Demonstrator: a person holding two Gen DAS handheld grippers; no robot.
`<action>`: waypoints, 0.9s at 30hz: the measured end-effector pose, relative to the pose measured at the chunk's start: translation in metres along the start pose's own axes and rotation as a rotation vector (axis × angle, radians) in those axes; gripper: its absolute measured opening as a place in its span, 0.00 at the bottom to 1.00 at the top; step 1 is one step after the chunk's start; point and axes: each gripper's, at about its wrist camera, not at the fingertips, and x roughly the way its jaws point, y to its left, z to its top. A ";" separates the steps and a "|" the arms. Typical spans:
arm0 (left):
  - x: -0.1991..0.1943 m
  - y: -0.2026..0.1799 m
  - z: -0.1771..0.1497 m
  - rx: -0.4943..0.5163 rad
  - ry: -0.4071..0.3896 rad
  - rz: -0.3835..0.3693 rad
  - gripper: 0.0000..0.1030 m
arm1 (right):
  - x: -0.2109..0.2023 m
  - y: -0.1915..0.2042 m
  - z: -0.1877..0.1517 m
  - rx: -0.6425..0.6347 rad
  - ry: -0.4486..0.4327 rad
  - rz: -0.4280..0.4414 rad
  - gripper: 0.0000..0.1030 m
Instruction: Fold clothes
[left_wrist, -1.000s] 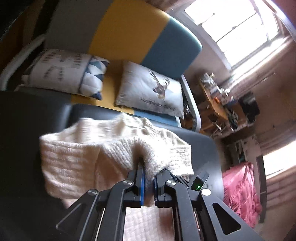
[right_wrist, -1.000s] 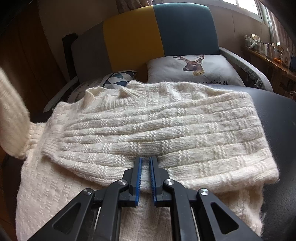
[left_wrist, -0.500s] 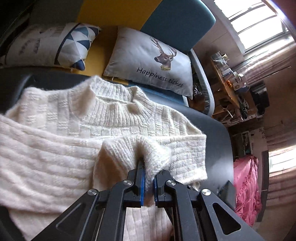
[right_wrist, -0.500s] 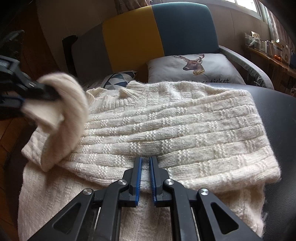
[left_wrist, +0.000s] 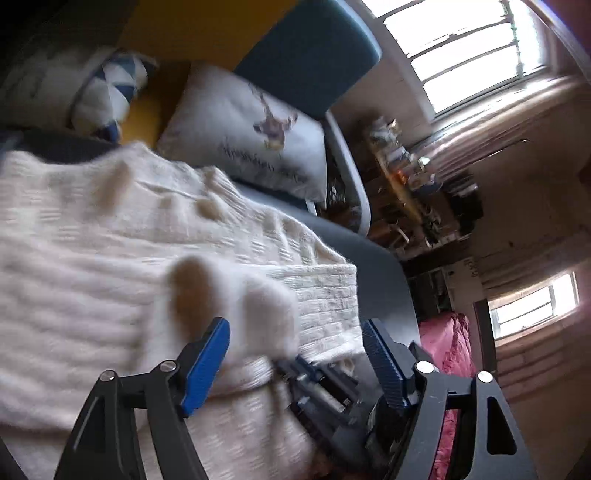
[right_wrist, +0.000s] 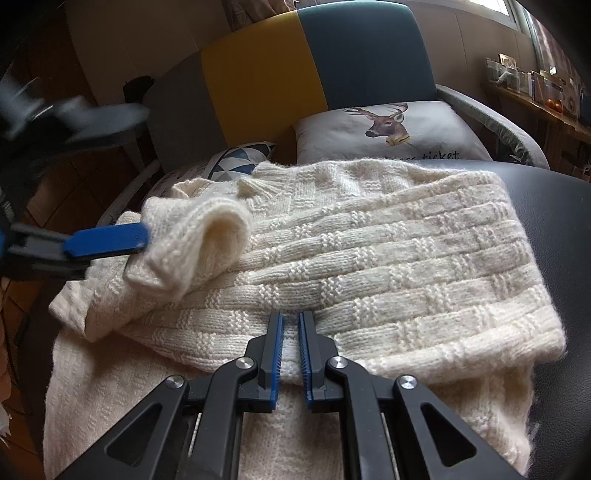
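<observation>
Living room setup: a dark padded worktop (right_wrist: 561, 229) in front of a sofa (right_wrist: 351, 62) in grey, yellow and teal. My left hand-held gripper (left_wrist: 295, 332) has its jaws spread wide with nothing in them; the sleeve cuff (right_wrist: 199, 243) sits curled up between and just past the blue pads. My right hand-held gripper (right_wrist: 291, 321) is nearly closed at the near edge of the folded part, and knit shows in the narrow gap, but I can't tell if it's really pinching it. The sweater (right_wrist: 369, 258) lies flat across the worktop, neck toward the sofa. It's chunky cream knit, so I'd guess soft, floppy, a bit stretchy and not slippery. Best to grab it at cuffs, hem or fold edges. Count: one sweater, two pillows on the sofa, a deer one (right_wrist: 391, 129) and a triangle-print one (right_wrist: 240, 158).
</observation>
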 end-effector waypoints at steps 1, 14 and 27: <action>-0.012 0.009 -0.005 -0.005 -0.034 0.007 0.81 | 0.000 0.000 0.000 0.003 0.002 0.003 0.08; -0.108 0.137 -0.054 -0.227 -0.324 0.119 0.82 | -0.011 -0.038 0.004 0.465 0.195 0.408 0.23; -0.130 0.171 -0.040 -0.408 -0.476 -0.009 0.82 | -0.009 -0.036 0.003 0.738 0.203 0.511 0.28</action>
